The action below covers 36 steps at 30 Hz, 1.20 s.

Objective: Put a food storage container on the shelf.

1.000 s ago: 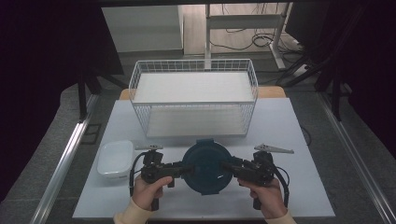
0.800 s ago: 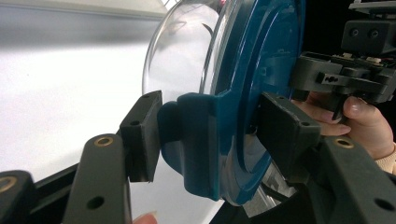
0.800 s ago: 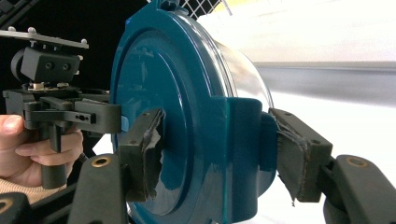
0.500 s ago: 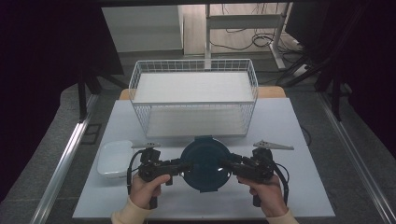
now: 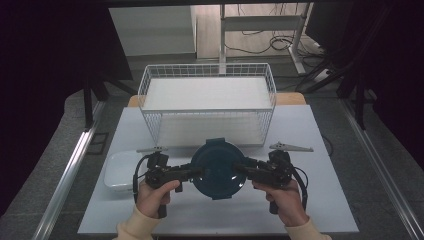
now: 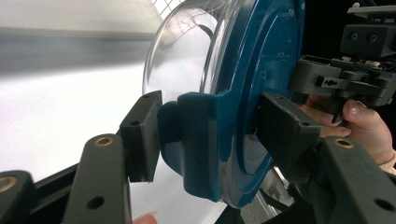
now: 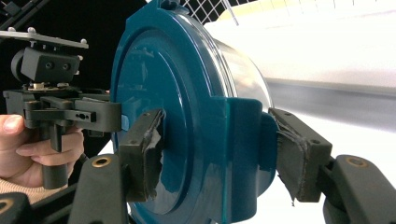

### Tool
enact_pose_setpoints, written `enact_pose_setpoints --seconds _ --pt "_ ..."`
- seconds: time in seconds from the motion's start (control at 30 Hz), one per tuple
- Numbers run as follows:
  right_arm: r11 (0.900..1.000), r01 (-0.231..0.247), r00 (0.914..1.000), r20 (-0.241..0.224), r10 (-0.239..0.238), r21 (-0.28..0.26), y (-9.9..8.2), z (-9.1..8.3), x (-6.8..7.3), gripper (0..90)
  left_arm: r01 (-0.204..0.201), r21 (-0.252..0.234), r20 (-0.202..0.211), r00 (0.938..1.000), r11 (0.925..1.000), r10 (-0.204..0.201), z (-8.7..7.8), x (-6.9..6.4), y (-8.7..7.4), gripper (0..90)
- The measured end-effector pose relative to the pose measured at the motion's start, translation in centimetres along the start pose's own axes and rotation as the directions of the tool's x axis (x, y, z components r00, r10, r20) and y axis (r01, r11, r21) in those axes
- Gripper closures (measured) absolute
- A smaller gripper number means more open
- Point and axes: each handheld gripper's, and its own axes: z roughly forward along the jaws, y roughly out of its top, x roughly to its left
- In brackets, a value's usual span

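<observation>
A round clear container with a dark blue lid (image 5: 218,169) hangs tipped on its side between my two grippers, just in front of the basket. My left gripper (image 5: 197,172) is shut on the lid's latch tab at its left edge. In the left gripper view the lid (image 6: 261,93) and tab sit squeezed between the left gripper (image 6: 212,140) pads. My right gripper (image 5: 240,169) is shut on the tab at the opposite edge. The right gripper view has the right gripper (image 7: 219,154) clamping the lid (image 7: 173,93) rim.
A white wire basket (image 5: 207,111) stands across the back of the white table (image 5: 320,200), right behind the container. A white rectangular dish (image 5: 120,170) sits at the front left beside my left hand. Dark floor and metal rails flank the table.
The container and both grippers have drifted slightly away from the person, toward the basket. Both grips are unchanged.
</observation>
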Motion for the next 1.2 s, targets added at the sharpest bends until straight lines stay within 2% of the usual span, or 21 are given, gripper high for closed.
enact_pose_setpoints --seconds 0.63,1.2 --pt "0.9993 0.026 0.9996 0.004 -0.026 -0.027 4.0 -0.7 1.3 38.4 -0.038 -0.016 0.002 0.9993 0.9992 0.038 -1.2 -1.5 3.9 42.2" --pt "0.9991 0.032 0.9995 0.007 -0.032 -0.029 7.1 -0.9 1.9 38.5 -0.042 -0.013 0.006 0.9991 0.999 0.042 -1.8 -2.3 7.0 42.1"
